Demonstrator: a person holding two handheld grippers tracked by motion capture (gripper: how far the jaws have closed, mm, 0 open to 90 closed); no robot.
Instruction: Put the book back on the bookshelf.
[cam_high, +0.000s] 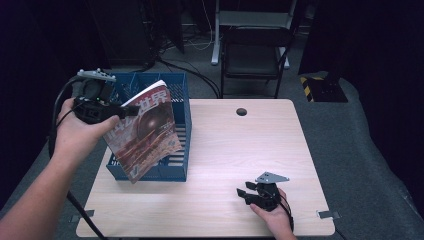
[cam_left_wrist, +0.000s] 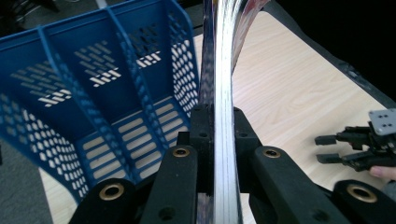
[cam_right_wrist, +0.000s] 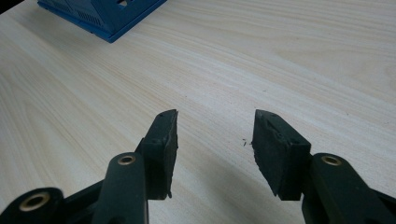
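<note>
Large white characters "世界" legible across the top of the magazine (cam_high: 146, 131) cover; smaller print too blurred to read. Held tilted above the blue file rack (cam_high: 177, 82) at the table's (cam_high: 250, 150) left edge, clamped at its top corner by the fully closed left gripper (cam_high: 121, 111), forearm raised. Right gripper (cam_high: 243, 195) resting low on the table, jaws apart, gripping nothing.

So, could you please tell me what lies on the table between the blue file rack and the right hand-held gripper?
Nothing: in the high view, only bare wooden table separates the blue file rack from the right hand-held gripper, which rests open near the front edge.
</note>
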